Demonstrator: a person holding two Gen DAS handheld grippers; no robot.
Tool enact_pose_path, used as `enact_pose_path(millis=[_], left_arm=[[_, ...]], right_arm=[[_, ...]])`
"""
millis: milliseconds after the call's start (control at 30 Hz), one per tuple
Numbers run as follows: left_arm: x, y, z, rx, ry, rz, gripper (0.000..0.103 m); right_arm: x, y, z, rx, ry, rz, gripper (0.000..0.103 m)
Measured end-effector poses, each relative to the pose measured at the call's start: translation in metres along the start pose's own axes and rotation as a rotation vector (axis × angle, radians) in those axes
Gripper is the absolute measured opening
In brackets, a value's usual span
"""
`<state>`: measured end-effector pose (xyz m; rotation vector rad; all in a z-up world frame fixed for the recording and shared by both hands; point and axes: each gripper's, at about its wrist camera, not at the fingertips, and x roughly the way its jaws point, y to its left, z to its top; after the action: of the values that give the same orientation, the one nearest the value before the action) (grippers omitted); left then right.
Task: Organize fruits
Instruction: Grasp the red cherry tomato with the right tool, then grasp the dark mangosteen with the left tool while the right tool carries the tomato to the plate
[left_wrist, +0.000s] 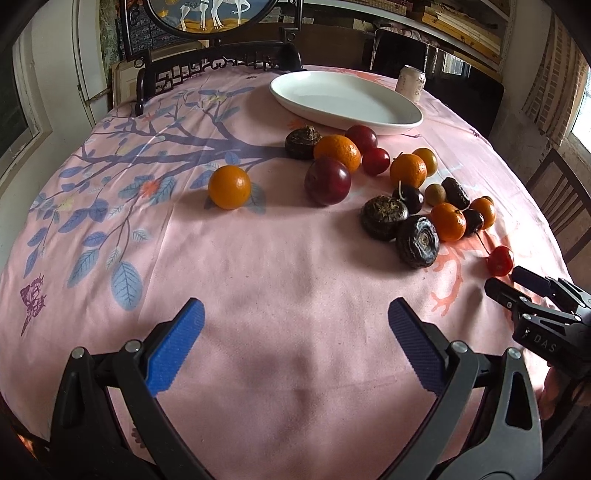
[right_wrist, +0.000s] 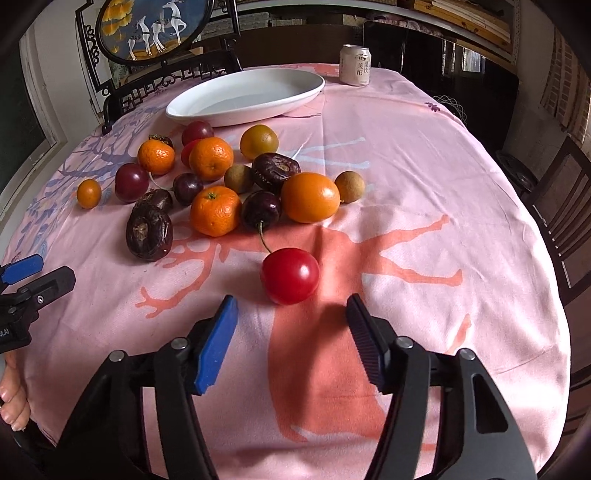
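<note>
Left gripper spread wide, holding nothing; lone orange ahead-left, fruit pile ahead-right, white plate beyond. Right gripper spread wide, unloaded; red cherry just ahead between fingertips.

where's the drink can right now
The can stands at the table's far edge, just right of the white plate in the right wrist view, beyond all the fruit.

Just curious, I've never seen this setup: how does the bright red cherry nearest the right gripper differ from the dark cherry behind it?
The red cherry is bright, glossy red; the dark cherry is deep maroon. The red cherry lies alone just ahead of the open right gripper; the dark cherry sits against the fruit pile. Both are round and rest on the pink tablecloth.
</note>
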<state>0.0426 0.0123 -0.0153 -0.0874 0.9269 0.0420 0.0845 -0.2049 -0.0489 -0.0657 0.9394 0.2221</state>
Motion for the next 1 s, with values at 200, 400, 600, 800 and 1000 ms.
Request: enact_pose_path(millis=[200, 400, 600, 800, 1000], left_arm=[[0.005, 0.001, 0.012, 0.005, 0.016, 0.003, 0.101], [0.012, -0.013, 0.017, 0.025, 0.051, -0.038, 0.101], [0.024, -0.047, 0.02, 0.064, 0.096, -0.1, 0.098], [0.046, -0.073, 0.029, 0.053, 0.157, -0.088, 0.087], [0.054, -0.087, 0.038, 0.047, 0.154, -0.022, 0.06]], right_arm=[[0.008, 0.001, 0.015, -0.018, 0.007, 0.001, 0.032], [0.001, -0.007, 0.011, -0.001, 0.001, 0.077, 0.032], [-0.01, -0.011, 0.002, -0.018, -0.02, 0.135, 0.032], [-0.019, -0.023, -0.005, -0.014, -0.039, 0.167, 0.032], [-0.024, -0.031, -0.011, -0.015, -0.05, 0.202, 0.032]])
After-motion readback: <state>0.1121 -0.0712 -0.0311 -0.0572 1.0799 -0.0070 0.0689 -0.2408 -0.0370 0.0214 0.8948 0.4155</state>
